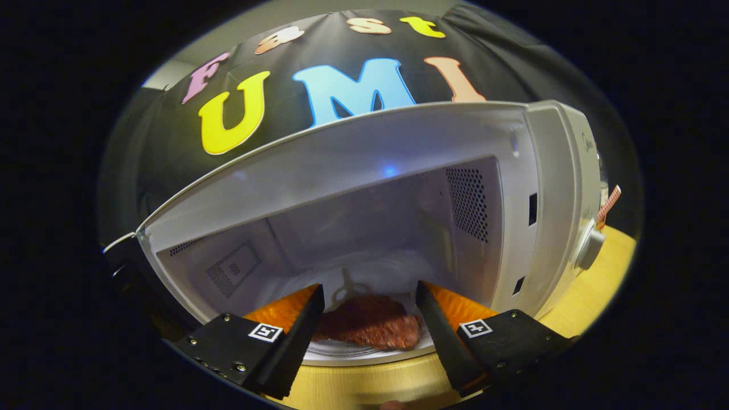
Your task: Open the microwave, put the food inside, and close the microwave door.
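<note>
My gripper (pixel 370 319) open, food (pixel 370 327) between fingers, inside microwave (pixel 398 148). Risk: fingers snag food on pullout, drag it out.

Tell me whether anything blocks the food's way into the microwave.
Nothing visible does: the white microwave stands open, and the reddish-brown food sits between the open gripper fingers at the cavity's mouth.

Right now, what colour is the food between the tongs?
Reddish-brown food, lying between the open tongs; seen in the gripper view.
</note>
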{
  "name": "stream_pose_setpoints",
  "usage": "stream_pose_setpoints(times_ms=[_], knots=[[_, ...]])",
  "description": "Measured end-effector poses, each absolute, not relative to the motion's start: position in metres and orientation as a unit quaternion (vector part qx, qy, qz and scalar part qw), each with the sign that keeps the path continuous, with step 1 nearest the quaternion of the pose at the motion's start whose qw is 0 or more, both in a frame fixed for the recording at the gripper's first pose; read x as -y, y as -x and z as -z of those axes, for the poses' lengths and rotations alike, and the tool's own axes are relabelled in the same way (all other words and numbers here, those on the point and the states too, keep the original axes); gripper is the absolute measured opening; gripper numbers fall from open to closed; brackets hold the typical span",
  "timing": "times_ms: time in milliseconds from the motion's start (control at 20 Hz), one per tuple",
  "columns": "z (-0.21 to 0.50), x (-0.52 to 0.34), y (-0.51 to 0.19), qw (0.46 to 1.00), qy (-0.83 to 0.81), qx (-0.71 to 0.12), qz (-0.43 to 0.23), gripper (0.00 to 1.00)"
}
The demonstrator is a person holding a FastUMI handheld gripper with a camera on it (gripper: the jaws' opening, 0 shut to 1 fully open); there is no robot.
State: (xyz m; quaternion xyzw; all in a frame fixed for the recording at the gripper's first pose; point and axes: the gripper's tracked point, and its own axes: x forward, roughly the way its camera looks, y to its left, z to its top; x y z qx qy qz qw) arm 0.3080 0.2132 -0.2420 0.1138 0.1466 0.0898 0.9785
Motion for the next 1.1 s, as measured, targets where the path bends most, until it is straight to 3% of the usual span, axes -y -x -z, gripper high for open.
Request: stream_pose_setpoints(times_ms=[350,1100], knots=[[0.203,-0.215,-0.270,0.983,-0.043,-0.118,-0.132,0.98],[0.070,-0.229,-0.095,0.973,-0.027,-0.057,-0.223,0.97]])
